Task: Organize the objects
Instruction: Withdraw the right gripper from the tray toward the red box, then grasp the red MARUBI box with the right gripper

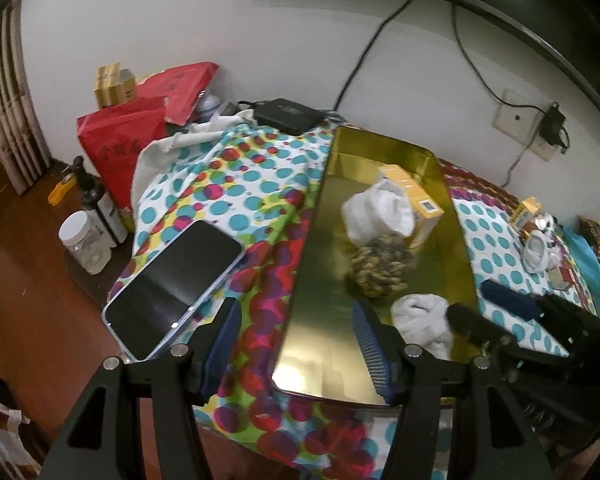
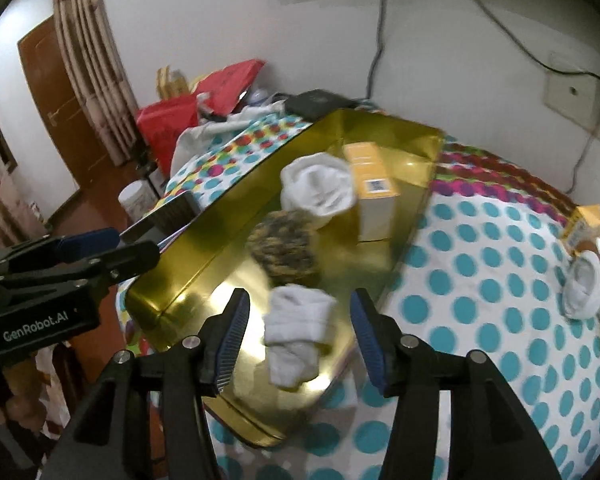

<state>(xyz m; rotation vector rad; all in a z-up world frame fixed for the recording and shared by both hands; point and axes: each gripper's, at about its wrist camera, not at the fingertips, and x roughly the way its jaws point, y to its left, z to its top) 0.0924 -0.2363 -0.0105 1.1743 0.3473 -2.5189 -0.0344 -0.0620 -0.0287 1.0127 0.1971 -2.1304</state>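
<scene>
- Right hand-held gripper [image 2: 298, 334] stands open over a white sock roll [image 2: 296, 332] lying free in the gold tray [image 2: 204, 272], no pad touching it: placing looks done.
- Left hand-held gripper [image 1: 296, 344] is half open, empty, over the tray's near-left edge.
- Next: another white sock [image 2: 582, 288] waits on the tabletop at three o'clock; reach there and grip it.

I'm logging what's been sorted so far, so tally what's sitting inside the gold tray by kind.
White rolled socks: 2
Brown and yellow rope ball: 1
Yellow and white box: 1
Total: 4 inside the gold tray
</scene>
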